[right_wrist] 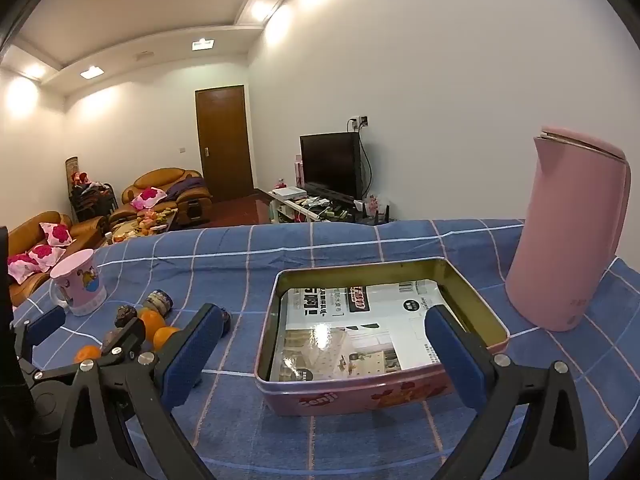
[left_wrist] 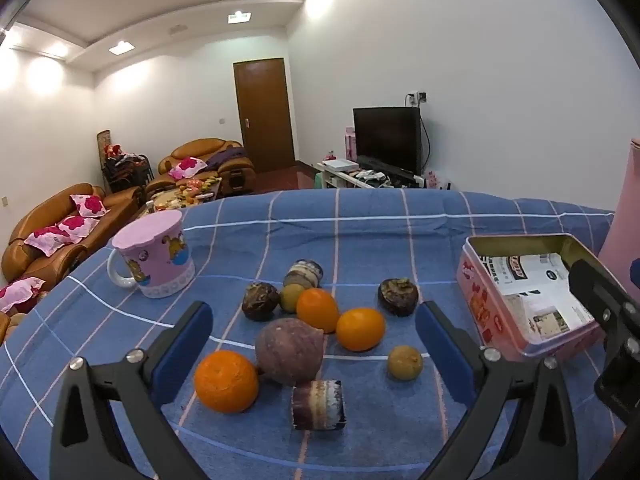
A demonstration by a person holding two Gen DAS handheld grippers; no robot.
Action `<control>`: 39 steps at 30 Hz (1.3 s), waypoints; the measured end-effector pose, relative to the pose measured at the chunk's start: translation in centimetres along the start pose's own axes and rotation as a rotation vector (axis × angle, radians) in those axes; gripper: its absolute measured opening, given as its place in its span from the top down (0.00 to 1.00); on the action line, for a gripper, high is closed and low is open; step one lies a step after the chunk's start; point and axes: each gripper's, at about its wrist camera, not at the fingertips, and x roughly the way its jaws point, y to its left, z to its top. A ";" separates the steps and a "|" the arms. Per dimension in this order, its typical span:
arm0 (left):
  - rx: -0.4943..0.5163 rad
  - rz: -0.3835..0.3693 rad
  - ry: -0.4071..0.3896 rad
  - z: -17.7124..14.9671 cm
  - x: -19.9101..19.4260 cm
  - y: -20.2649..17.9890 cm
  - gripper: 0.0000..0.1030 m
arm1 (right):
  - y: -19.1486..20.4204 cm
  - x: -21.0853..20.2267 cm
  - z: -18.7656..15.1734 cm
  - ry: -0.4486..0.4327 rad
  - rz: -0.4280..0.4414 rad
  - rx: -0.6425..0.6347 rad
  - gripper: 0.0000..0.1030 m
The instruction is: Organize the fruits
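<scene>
Fruits lie loose on the blue checked cloth (left_wrist: 360,216). Three oranges (left_wrist: 226,382) (left_wrist: 318,309) (left_wrist: 360,329) surround a big purple fruit (left_wrist: 290,350). Two dark mangosteens (left_wrist: 260,301) (left_wrist: 398,297) and two small yellow-green fruits (left_wrist: 405,362) (left_wrist: 291,298) lie among them. My left gripper (left_wrist: 316,344) hovers open above this pile, nothing between its pads. The open pink tin (right_wrist: 360,396) holds only a printed sheet. My right gripper (right_wrist: 324,354) stands open just before and above the tin, holding nothing.
A pink lidded mug (left_wrist: 154,256) stands at the left of the table. A tall pink kettle (right_wrist: 568,232) stands right of the tin. Two striped cylinders (left_wrist: 318,404) (left_wrist: 304,274) lie among the fruit. Sofas, a door and a TV are behind the table.
</scene>
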 end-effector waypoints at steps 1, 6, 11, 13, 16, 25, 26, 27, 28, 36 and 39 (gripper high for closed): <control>0.001 0.002 -0.002 0.0 0.0 0.0 0.00 | 0.0 0.0 0.0 -0.006 -0.006 -0.012 0.01; 0.009 -0.012 0.006 0.0 -0.1 -0.1 0.00 | -0.1 0.1 0.0 0.004 -0.012 -0.015 0.01; 0.015 -0.006 -0.008 -0.6 0.0 -1.0 0.00 | 0.0 -0.3 -0.3 0.001 -0.013 -0.001 0.01; 0.012 -0.008 -0.006 -0.5 -0.1 -1.0 0.00 | 0.1 -0.3 -0.4 0.000 -0.013 -0.002 0.01; 0.008 -0.010 -0.005 -0.5 -0.1 -0.8 0.00 | -0.6 0.2 0.0 0.009 -0.002 0.006 0.01; 0.010 -0.018 -0.002 -0.4 -0.4 -0.4 0.00 | -0.1 0.2 0.0 0.007 -0.005 -0.002 0.01; 0.010 -0.019 -0.001 -0.3 -0.3 -0.4 0.00 | -0.1 0.2 0.1 0.007 -0.005 -0.002 0.01; 0.010 -0.019 -0.001 -0.3 -0.4 -0.4 0.00 | -0.1 0.2 0.0 0.008 -0.005 -0.002 0.01; 0.010 -0.019 -0.001 -0.3 -0.4 -0.4 0.00 | -0.1 0.2 0.0 0.008 -0.004 -0.001 0.01; 0.011 -0.019 -0.001 -0.3 -0.4 -0.4 0.00 | -0.1 0.1 0.0 0.005 -0.005 -0.002 0.01; 0.012 -0.019 0.000 -0.3 -0.3 -0.4 0.00 | 0.0 0.2 0.0 0.004 -0.006 -0.001 0.01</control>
